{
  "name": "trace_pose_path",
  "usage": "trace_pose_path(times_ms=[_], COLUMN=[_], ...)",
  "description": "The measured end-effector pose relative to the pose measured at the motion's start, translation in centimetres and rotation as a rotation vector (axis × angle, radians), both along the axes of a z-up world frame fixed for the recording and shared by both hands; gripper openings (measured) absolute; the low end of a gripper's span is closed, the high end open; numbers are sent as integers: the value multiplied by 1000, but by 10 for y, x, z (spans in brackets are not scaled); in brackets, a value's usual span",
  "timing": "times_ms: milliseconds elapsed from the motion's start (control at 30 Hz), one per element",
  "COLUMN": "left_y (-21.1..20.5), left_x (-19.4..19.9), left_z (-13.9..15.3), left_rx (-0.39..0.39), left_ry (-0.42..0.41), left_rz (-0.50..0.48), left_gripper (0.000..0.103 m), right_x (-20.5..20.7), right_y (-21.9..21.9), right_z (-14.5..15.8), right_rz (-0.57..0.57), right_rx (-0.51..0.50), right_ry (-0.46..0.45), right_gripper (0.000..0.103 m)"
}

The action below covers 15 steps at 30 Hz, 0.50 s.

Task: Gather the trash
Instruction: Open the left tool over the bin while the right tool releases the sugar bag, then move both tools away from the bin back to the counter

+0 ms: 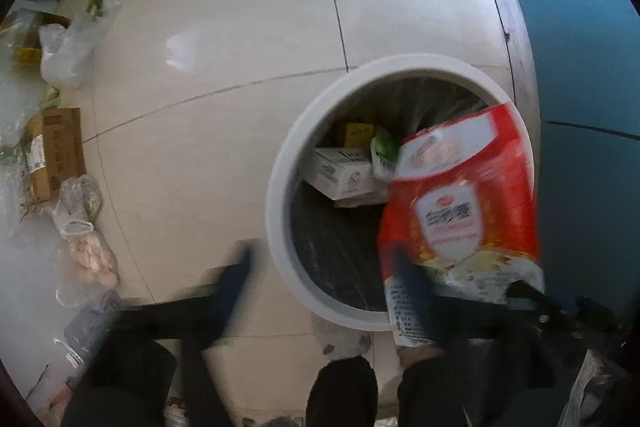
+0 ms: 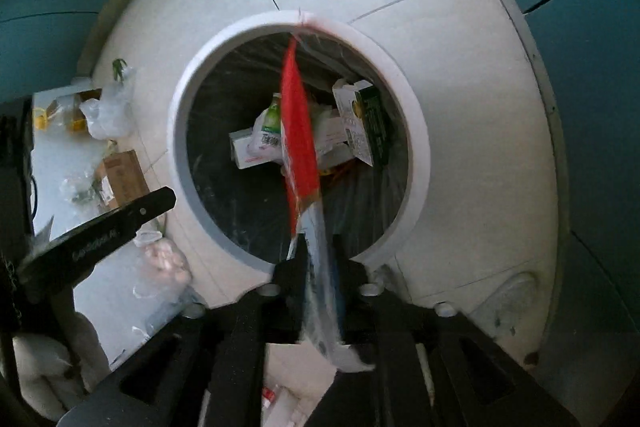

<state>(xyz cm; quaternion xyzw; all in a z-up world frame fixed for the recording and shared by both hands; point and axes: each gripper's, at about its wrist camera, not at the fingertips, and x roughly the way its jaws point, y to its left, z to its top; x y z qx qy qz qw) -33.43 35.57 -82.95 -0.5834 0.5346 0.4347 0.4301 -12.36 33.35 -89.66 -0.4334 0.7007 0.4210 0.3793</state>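
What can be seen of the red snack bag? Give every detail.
The red snack bag is a flat, glossy plastic pouch: red with a white shield-shaped label and small print on its white lower end, lettering blurred. The right gripper pinches that lower end between its fingers, so the bag hangs edge-on over the white bin, its top reaching the far rim. It looks empty and flattened. The left gripper is apart from it.
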Motion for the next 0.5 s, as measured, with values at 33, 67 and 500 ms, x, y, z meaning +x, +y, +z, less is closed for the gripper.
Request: trace_pose_path(times_ms=[33,67,500], left_y=[-3,2,-38], left_x=[-2,2,4], left_z=[6,7,111], left_rx=[11,13,158], left_ry=[3,4,98], left_rz=[0,-1,7], left_gripper=[91,92,99], right_x=[0,1,0], right_y=[2,4,-3], right_z=[-4,-2,106], right_rz=[-3,-11,136], right_rx=[-3,10,185], right_ry=[-7,-13,-169], right_gripper=[51,67,103])
